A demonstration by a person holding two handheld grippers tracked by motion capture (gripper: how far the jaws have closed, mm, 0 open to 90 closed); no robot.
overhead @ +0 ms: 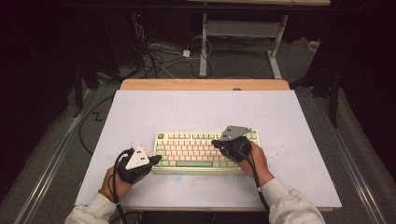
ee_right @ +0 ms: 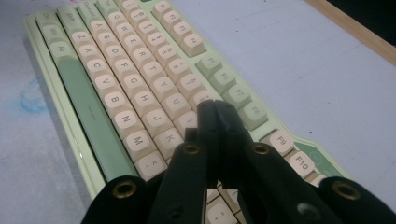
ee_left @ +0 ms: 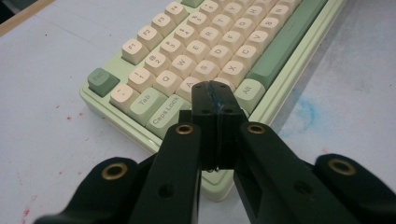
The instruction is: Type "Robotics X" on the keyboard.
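Left gripper view: my left gripper (ee_left: 216, 95), jaws pressed together, empty, tips over the keyboard (ee_left: 205, 56) near its A key. Right gripper (ee_right: 215, 114) likewise closed on nothing, above the keys right of centre. Keyboard lies mid-table (overhead: 299, 121), near edge.

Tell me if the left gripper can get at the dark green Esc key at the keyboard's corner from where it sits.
Probably yes. The left gripper, jaws shut, hovers over the pale green and cream keyboard near Caps Lock, and the dark green Esc key lies close by with nothing between.
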